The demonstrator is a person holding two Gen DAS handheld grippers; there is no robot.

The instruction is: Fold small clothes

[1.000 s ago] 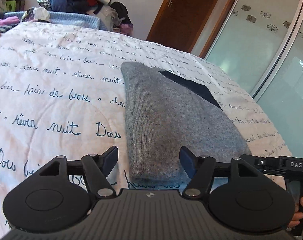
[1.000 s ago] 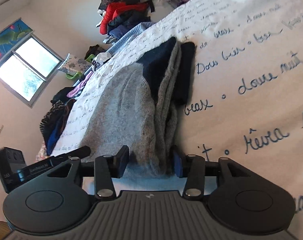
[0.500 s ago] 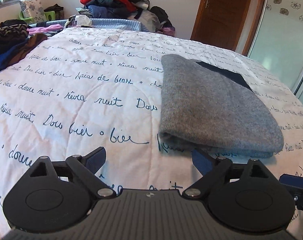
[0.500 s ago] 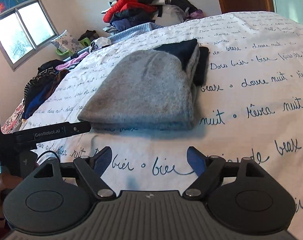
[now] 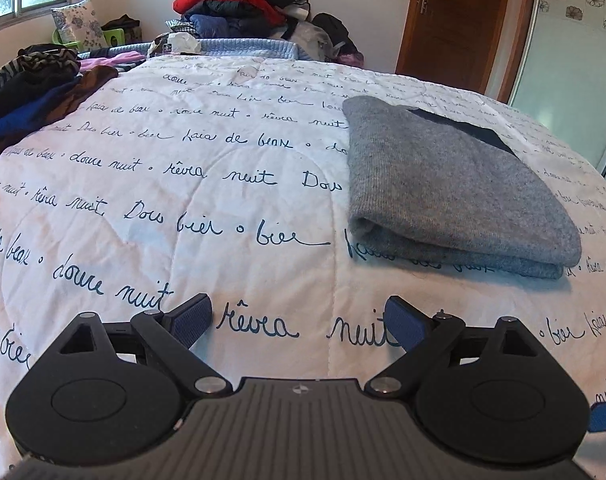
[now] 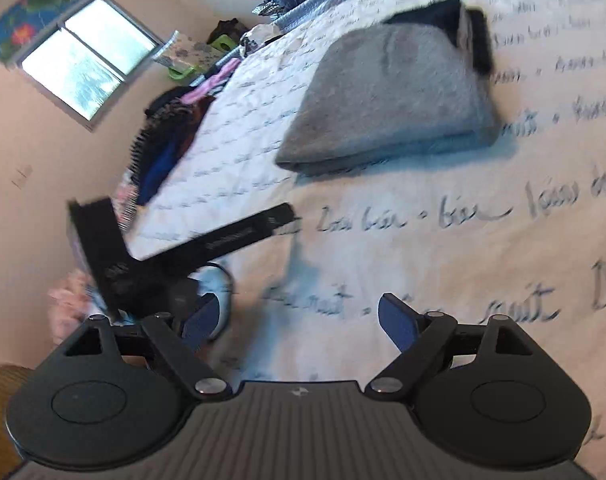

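A folded grey knit garment (image 5: 443, 184) with a navy part (image 5: 467, 128) at its far end lies flat on the white bedspread (image 5: 183, 200) printed with blue script. My left gripper (image 5: 299, 306) hovers open over bare bedspread, short of the garment's near left corner, with nothing between its fingers. In the right wrist view the same garment (image 6: 391, 92) lies well ahead. My right gripper (image 6: 299, 304) is opening its jaws, which have nothing between them. The left hand-held gripper's black body (image 6: 207, 248) shows at the left of that blurred view.
A heap of red, blue and dark clothes (image 5: 239, 4) is piled at the bed's far end. More dark clothes (image 5: 31, 96) lie along the left edge. A wooden door (image 5: 459, 20) and frosted glass panels (image 5: 575, 60) stand to the right, and a window (image 6: 87, 60) to the left.
Both grippers have drawn back from the garment's near edge and spread their jaws wider. The right gripper let go of the folded edge. The garment now lies free on the bed.
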